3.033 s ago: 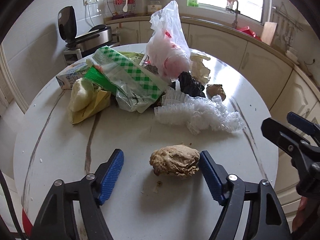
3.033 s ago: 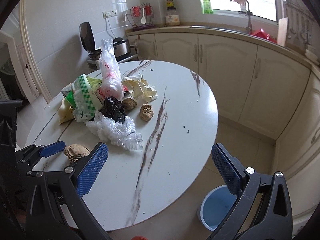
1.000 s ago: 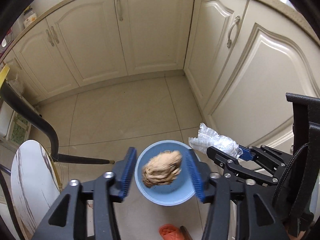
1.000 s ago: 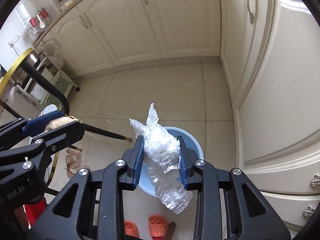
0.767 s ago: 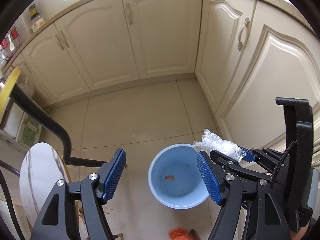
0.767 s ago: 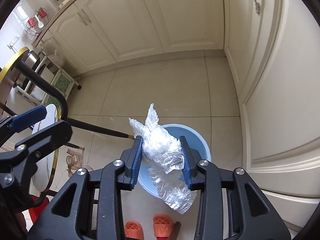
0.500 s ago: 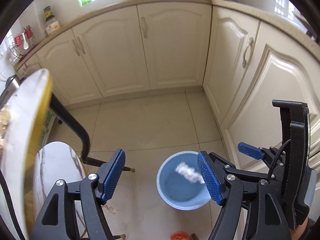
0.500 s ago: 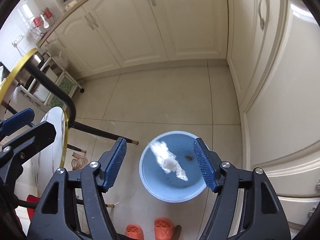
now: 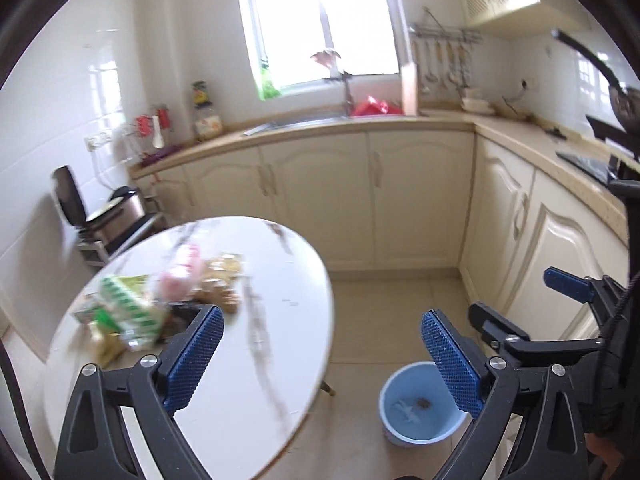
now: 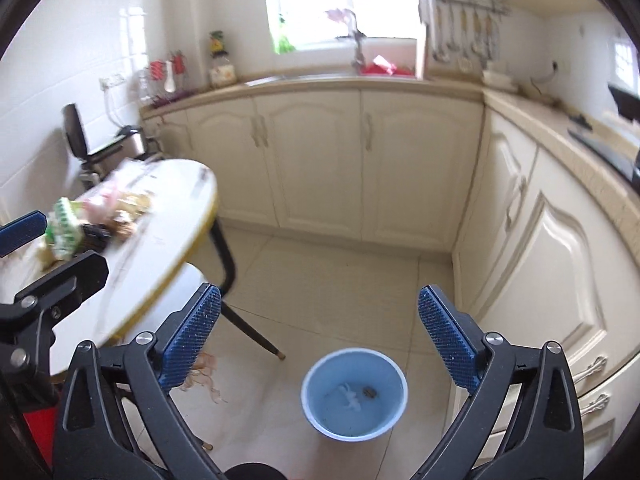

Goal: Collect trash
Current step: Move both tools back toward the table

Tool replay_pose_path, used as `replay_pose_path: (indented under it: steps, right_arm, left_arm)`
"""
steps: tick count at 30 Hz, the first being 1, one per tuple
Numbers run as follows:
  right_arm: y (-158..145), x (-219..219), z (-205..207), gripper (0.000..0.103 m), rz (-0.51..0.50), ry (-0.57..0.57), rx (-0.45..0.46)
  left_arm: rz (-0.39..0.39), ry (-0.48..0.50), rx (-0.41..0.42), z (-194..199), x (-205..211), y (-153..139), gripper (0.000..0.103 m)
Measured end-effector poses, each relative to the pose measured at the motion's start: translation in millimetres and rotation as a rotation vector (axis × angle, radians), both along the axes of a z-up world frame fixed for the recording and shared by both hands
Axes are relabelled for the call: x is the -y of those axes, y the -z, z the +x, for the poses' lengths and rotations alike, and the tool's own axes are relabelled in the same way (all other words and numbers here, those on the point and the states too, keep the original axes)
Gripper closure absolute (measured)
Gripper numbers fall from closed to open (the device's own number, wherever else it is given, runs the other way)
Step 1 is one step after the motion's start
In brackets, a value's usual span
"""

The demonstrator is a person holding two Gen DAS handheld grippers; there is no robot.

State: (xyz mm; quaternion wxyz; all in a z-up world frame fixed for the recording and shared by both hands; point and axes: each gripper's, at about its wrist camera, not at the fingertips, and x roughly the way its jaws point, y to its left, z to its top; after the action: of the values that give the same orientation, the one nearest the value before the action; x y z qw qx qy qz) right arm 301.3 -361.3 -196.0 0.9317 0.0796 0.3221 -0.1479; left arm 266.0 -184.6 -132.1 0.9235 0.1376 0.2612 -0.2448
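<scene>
My left gripper point(image 9: 320, 320) hangs above the round white table's point(image 9: 260, 360) edge, jaws opening wide, nothing between them. My right gripper point(image 10: 319, 300) is high over the floor, jaws also opening and empty. Below it stands the blue bin point(image 10: 324, 376), holding crumpled clear plastic point(image 10: 348, 396) and a brown lump point(image 10: 369, 391). The left wrist view shows the bin point(image 9: 400, 384) beside my right finger. A blurred trash pile point(image 9: 160, 296) lies on the table: a green checked bag point(image 9: 128, 308), a pink bag point(image 9: 180, 276), brown lumps point(image 9: 220, 292).
Cream cabinets point(image 10: 360, 168) run along the back and right walls under a counter with a sink and window. A black table leg point(image 10: 228, 256) slants to the tiled floor. A brownish scrap point(image 10: 204, 376) lies on the floor. A silver appliance point(image 9: 116, 216) stands behind the table.
Both grippers let go: the brown lump and the clear plastic dropped into the bin. Both then rose and tilted up with jaws spread wider, bringing the table and window into view.
</scene>
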Motion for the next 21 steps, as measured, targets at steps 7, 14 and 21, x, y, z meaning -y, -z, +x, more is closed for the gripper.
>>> replay_pose_path:
  steps: [7,14,21]
  right_arm:
    - [-41.5,-74.7,10.0,0.0,-0.049,-0.134,0.061]
    - [-39.3,-141.0,52.9,0.0,-0.075,-0.259,0.024]
    - [-6.4,-168.6,101.7,0.0,-0.062,-0.316,-0.055]
  left_arm:
    - [-0.037,-0.166,0.065,-50.8,-105.7,-13.6,0.001]
    - [-0.045,-0.36,0.043,-51.2,-184.0,3.1,0.001]
    - [-0.033,-0.432,-0.061,-5.6,-199.5,30.0,0.001]
